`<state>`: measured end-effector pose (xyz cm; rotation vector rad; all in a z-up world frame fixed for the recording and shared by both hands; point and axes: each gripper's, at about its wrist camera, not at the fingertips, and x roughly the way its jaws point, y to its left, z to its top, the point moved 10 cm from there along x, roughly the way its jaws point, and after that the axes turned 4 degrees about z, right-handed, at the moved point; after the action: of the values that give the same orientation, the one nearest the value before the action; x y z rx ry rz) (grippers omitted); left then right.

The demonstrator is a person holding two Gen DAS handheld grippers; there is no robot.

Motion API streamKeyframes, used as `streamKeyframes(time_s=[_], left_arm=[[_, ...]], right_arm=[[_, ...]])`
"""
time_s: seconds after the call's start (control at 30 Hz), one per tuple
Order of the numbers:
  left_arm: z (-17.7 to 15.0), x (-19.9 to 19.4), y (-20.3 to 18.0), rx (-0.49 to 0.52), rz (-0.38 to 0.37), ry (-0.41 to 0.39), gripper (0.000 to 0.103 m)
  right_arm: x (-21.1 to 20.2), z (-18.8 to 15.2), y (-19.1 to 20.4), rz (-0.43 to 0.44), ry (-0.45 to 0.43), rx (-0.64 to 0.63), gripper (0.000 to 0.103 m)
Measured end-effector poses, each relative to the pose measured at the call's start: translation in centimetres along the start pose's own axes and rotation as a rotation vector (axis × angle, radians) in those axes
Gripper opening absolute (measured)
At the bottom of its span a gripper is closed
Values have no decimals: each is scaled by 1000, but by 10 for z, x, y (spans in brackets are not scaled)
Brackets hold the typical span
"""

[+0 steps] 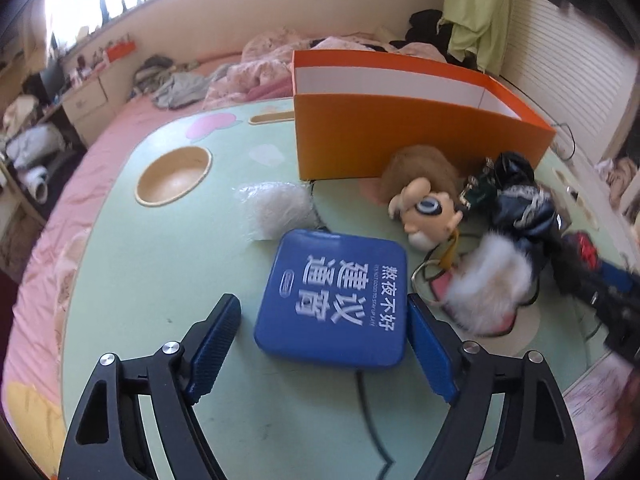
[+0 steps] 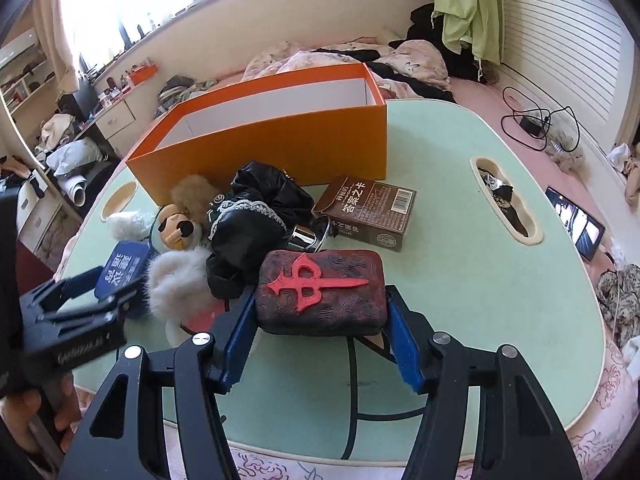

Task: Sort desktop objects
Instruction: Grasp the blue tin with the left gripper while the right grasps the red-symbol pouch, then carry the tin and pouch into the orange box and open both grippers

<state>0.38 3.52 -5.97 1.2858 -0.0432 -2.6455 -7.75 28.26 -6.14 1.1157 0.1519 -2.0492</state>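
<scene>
Resting on a pale green table [image 2: 460,264]: assorted desk items, listed below.

- Orange box [image 2: 280,140], open-topped, white inside, standing at the far side of the table.
- Blue case [image 1: 334,294], square with rounded corners and white lettering, lying flat. The left gripper [image 1: 324,336] straddles its near end; jaws partly open, the right pad touching or just beside the case's edge, the left pad clear of it. Not gripped.
- Dark red block [image 2: 322,296] with a raised red emblem, sitting between the pads of the right gripper [image 2: 320,332]; both blue pads lie against its sides, jaws about half open around it.
- Brown card box [image 2: 368,212] with a barcode, just beyond the block, near the orange box.
- Doll head [image 1: 424,204] with tan hair, lying against the orange box's front wall.
- Black fabric bundle [image 2: 256,224] with lace trim, beside the doll head.
- White fur piece [image 1: 488,280], next to the blue case.
- Clear bag of white fluff [image 1: 276,210], just behind the blue case.
</scene>
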Motion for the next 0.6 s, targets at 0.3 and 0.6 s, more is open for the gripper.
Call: streamKeyframes(time_s=[0.3, 0.6], left_arm=[[9, -29, -7, 31, -101, -115, 66], [83, -94, 19, -17, -143, -289, 66]], right_arm=[[-14, 7, 0, -23, -53, -22, 61], [-37, 34, 14, 22, -134, -87, 61]])
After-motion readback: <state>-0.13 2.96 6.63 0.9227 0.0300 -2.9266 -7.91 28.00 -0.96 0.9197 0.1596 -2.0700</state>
